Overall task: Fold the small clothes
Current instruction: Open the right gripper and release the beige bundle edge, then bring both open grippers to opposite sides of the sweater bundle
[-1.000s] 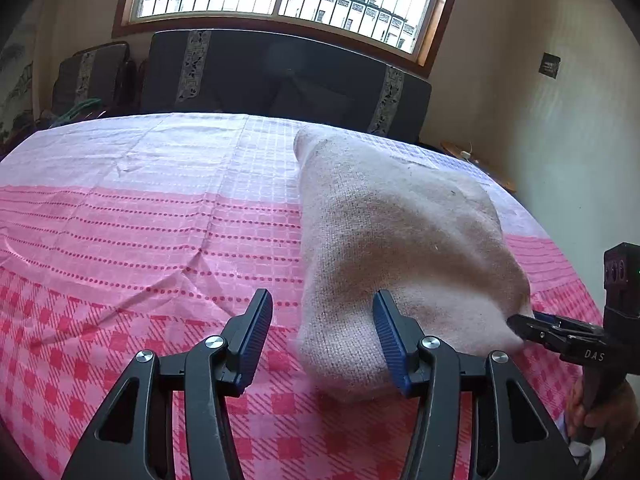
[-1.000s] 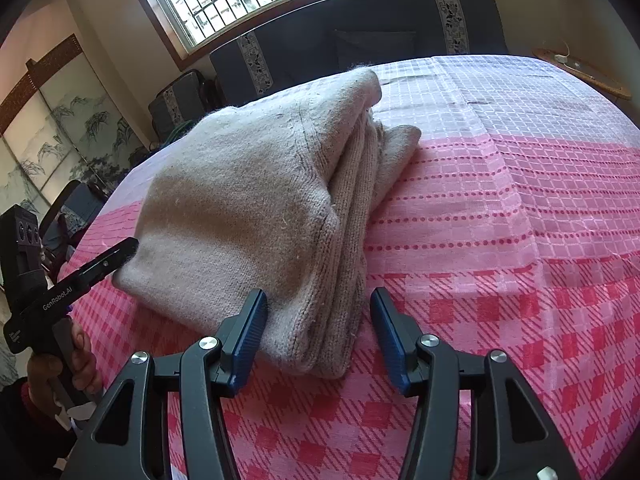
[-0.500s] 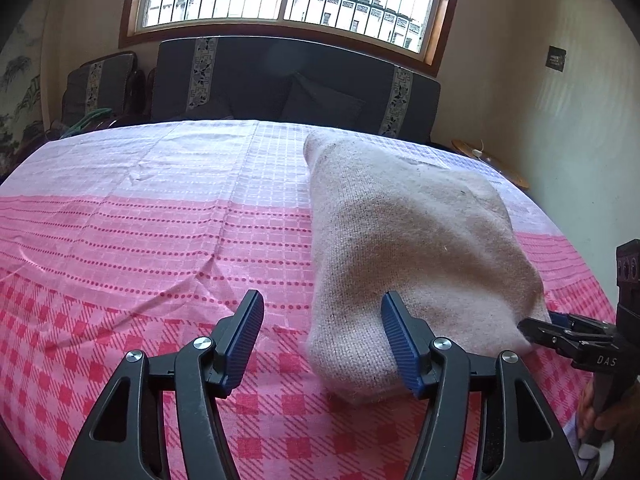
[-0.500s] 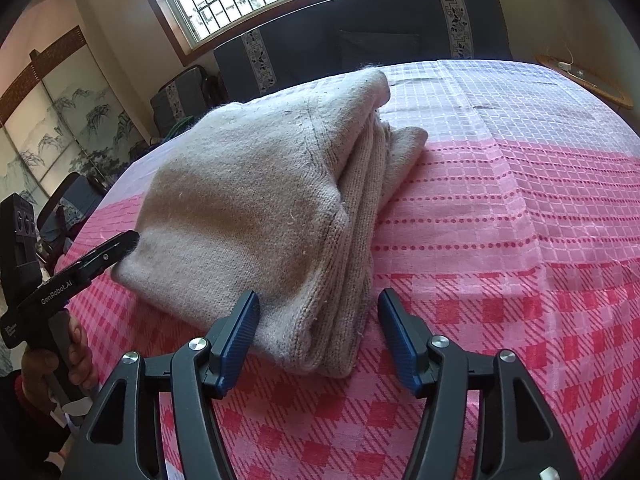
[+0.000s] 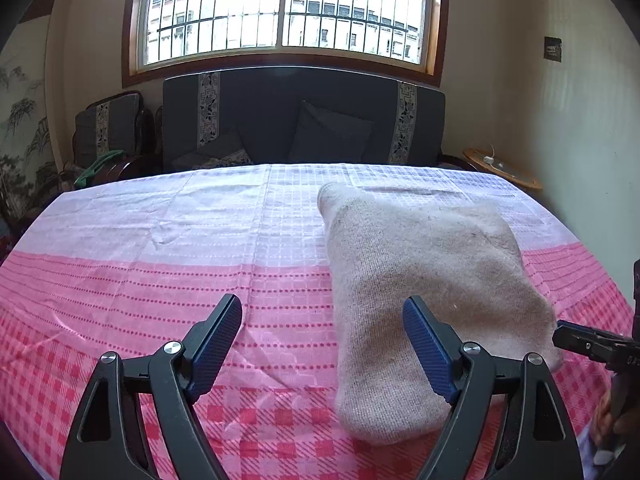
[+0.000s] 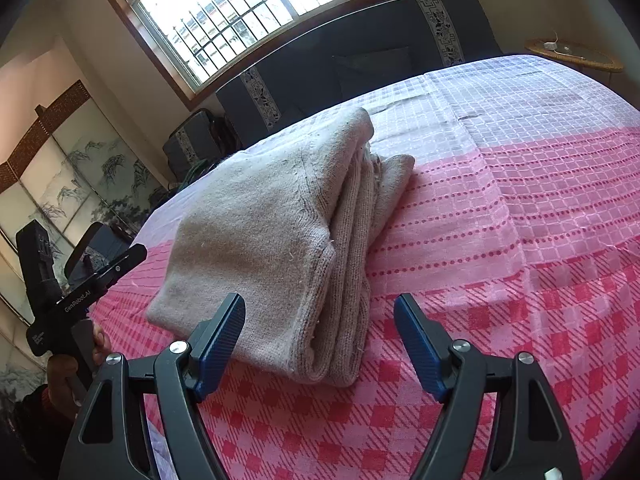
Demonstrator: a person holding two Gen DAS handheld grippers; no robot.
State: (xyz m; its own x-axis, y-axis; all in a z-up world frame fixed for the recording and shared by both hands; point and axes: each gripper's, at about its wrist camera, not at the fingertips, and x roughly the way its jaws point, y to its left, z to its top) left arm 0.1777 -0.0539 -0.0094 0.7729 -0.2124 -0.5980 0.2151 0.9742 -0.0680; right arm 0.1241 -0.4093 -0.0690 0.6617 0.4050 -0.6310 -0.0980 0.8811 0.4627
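While a folded beige knit garment (image 5: 424,280) lies on the pink checked tablecloth (image 5: 160,264), the left gripper (image 5: 322,350) and right gripper (image 6: 320,344) hover at its near end, jaws just widened and spread, pinching nothing. No containers appear.

A folded beige knitted garment (image 5: 432,292) lies on the pink-and-white checked tablecloth (image 5: 160,248). The left gripper (image 5: 322,346), black with blue ribbed pads, hangs over the garment's near left corner; its jaws have just been opening and stand wide, touching nothing, with that corner and bare cloth between them. Off the garment's near right corner, the black tip of the right gripper (image 5: 588,344) shows. Beyond the garment stands a dark sofa (image 5: 304,120) under a barred window (image 5: 284,8).
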